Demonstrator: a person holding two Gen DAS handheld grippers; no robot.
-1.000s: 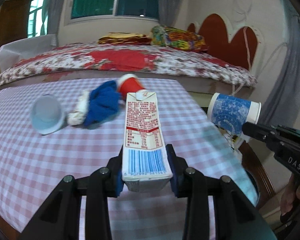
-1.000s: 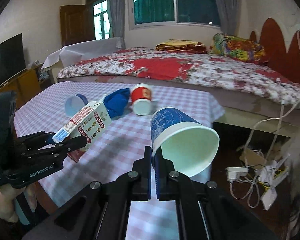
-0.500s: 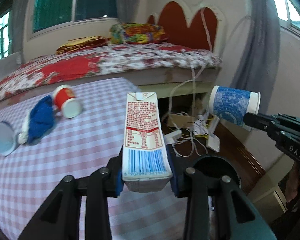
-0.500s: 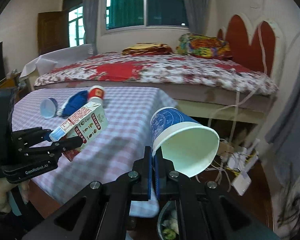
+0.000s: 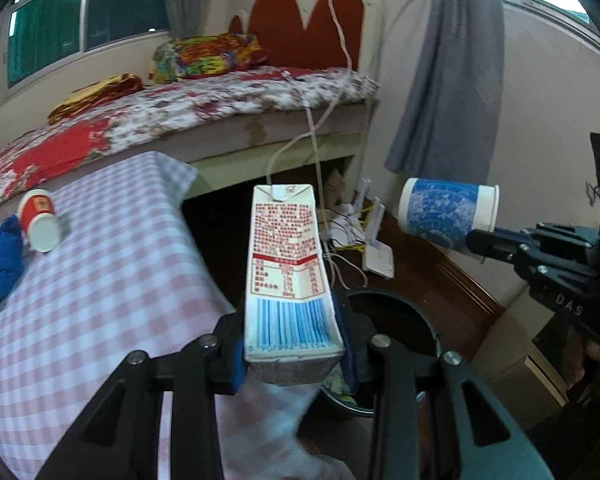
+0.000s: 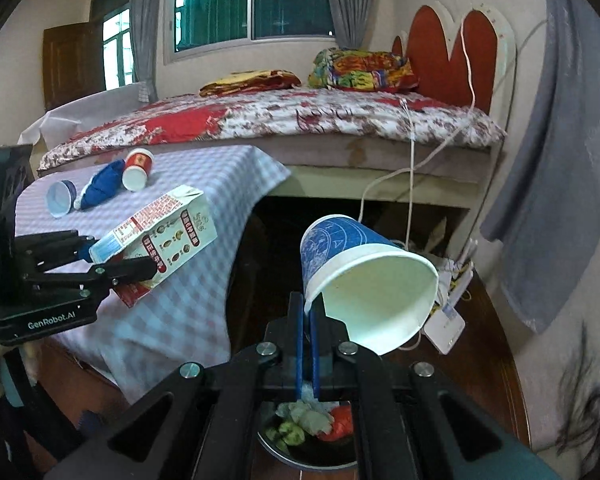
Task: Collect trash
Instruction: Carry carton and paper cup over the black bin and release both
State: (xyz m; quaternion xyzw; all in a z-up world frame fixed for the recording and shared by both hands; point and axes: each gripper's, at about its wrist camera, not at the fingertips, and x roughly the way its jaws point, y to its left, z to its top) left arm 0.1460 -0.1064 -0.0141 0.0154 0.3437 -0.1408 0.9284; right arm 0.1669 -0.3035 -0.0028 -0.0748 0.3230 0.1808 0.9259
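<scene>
My left gripper is shut on a white and red milk carton, held in the air past the table's right edge, above a dark trash bin on the floor. The carton also shows in the right wrist view. My right gripper is shut on the rim of a blue and white paper cup, mouth toward the camera, above the same bin, which holds crumpled trash. The cup also shows in the left wrist view.
On the checked tablecloth lie a red paper cup, a blue cloth and a pale blue cup. A bed stands behind. White cables and a power strip lie on the floor by the wall.
Both grippers have swung right, off the table, with the carton and the cup still held. The trash bin has come into view under them.
</scene>
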